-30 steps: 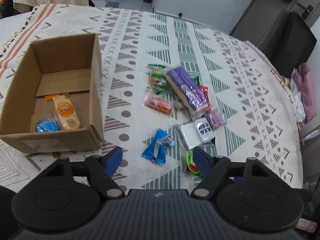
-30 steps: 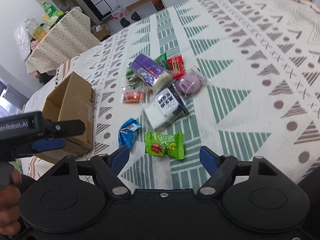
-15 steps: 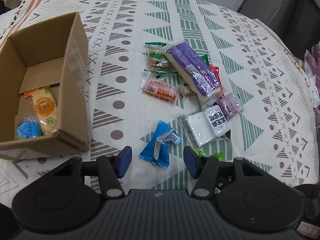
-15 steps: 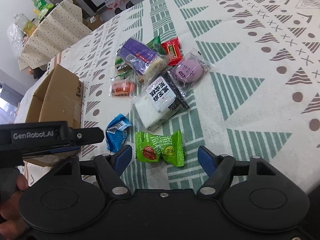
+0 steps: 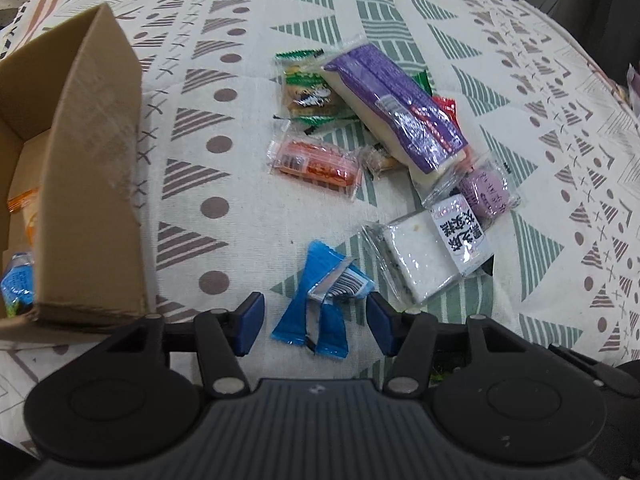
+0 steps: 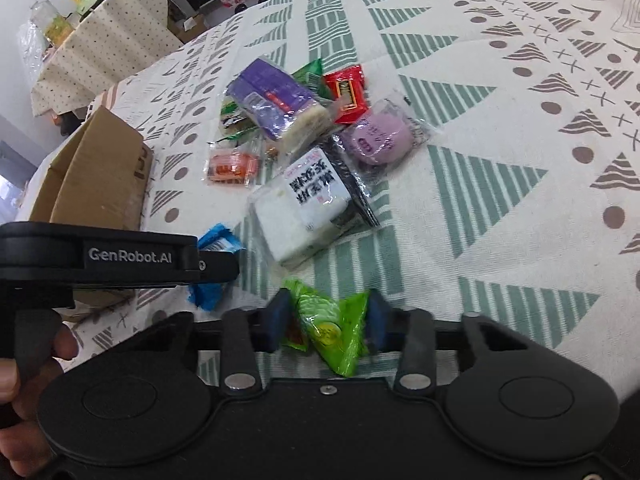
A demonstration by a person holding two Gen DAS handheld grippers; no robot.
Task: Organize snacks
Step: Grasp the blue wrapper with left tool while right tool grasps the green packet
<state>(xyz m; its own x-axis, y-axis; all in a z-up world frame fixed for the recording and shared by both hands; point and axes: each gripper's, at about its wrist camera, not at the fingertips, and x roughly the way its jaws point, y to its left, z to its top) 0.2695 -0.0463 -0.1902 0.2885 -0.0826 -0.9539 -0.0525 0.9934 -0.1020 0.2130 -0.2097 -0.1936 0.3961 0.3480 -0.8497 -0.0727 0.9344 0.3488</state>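
Nearest the cardboard box's (image 5: 92,184) right corner: left hand-held gripper (image 5: 316,326), jaws spread wide on either side of the blue packet (image 5: 320,300), not touching it.
Right hand-held gripper (image 6: 326,320): clamped on the green packet (image 6: 332,324), further right of the box than the blue one.
Inside the box: a blue packet (image 5: 16,280) and an orange one (image 5: 24,208), partly hidden by the wall.
Beyond, right of the box: white sandwich pack (image 5: 428,256), round purple pastry (image 6: 378,140), orange snack (image 5: 316,162).
Farthest from the box: long purple pack (image 5: 394,102) overlapping green wrappers (image 5: 306,92) and a red packet (image 6: 348,92).
Underneath: patterned cloth surface (image 5: 240,92).
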